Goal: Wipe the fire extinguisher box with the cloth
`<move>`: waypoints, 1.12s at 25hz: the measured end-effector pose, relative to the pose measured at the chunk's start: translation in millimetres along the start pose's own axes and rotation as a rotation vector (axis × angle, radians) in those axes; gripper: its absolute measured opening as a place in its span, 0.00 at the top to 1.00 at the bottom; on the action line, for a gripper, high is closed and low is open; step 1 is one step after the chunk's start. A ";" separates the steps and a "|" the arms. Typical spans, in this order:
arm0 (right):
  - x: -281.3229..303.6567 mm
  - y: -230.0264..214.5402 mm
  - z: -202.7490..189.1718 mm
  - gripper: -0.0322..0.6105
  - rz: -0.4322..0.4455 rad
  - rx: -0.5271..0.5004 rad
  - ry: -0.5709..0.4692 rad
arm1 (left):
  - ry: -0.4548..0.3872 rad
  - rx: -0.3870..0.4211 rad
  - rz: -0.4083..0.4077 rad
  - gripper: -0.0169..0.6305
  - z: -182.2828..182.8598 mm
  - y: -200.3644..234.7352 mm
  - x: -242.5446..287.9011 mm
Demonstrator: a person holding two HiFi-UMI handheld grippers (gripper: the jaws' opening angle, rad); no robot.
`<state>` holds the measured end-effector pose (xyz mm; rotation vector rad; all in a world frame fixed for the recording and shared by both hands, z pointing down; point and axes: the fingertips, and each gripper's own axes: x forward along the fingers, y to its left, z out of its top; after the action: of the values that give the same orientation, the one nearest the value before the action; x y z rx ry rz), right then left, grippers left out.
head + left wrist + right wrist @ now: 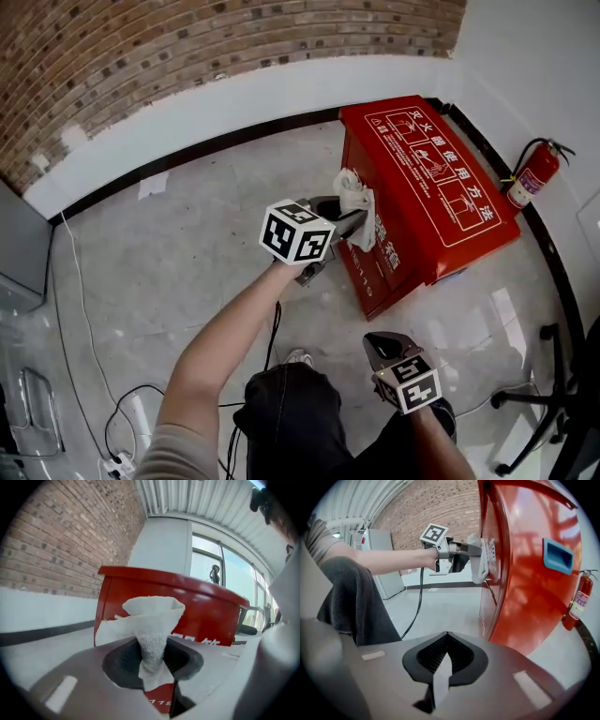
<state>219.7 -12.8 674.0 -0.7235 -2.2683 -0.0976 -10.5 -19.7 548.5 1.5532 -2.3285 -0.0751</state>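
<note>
Red fire extinguisher box (405,214) (white print (441,173)), white cloth (354,199).

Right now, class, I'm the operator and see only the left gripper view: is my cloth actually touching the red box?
Observer: Yes. The right gripper view shows the cloth pressed against the box, on its lettered face.
Operator: Where's my other gripper?
Observer: The right gripper hangs low beside your leg, jaws together, empty, clear of the box.
Operator: Any handle on it?
Observer: A blue recessed handle sits in the end face.
</note>
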 end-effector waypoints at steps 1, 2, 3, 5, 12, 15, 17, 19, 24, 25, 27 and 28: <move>-2.2 -1.2 5.6 0.91 -0.006 0.000 -0.020 | -0.012 0.025 0.001 0.80 14.9 -5.0 -4.6; -4.6 -1.2 9.5 0.91 -0.010 0.002 -0.036 | -0.022 0.045 -0.001 0.80 27.2 -11.1 -9.0; -8.1 0.1 10.8 0.91 -0.011 0.004 -0.046 | -0.028 0.058 -0.003 0.80 35.6 -18.7 -12.6; -17.2 4.7 8.9 0.91 -0.013 0.007 -0.055 | -0.030 0.068 -0.014 0.80 43.1 -36.5 -18.1; -33.0 13.7 -1.2 0.91 -0.020 0.004 -0.070 | -0.035 0.062 -0.055 0.80 30.8 -85.5 -24.5; -34.5 12.1 -10.2 0.91 -0.030 0.010 -0.067 | -0.017 0.049 -0.046 0.80 4.4 -86.0 -15.7; -34.9 7.5 -17.4 0.91 -0.041 0.022 -0.063 | 0.004 0.016 -0.036 0.80 -21.0 -79.4 -8.8; -33.9 2.4 -24.6 0.91 -0.051 0.041 -0.059 | 0.049 -0.014 -0.026 0.80 -53.9 -71.2 -1.5; -23.9 -12.2 -38.3 0.91 -0.064 0.066 -0.031 | 0.033 -0.120 -0.055 0.80 -110.9 -55.8 15.7; -21.0 -16.0 -40.0 0.91 -0.065 0.072 -0.028 | 0.001 -0.150 -0.067 0.80 -114.4 -51.5 17.0; -15.6 -23.3 -43.8 0.91 -0.071 0.088 -0.025 | -0.012 -0.176 -0.066 0.80 -126.8 -42.6 21.7; -13.3 -26.2 -46.6 0.91 -0.074 0.097 -0.022 | 0.002 -0.181 -0.060 0.80 -136.9 -39.2 25.0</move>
<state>242.9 -53.9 702.4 -0.5920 -2.3035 -0.0147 57.7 -38.5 674.5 1.5317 -2.2053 -0.2904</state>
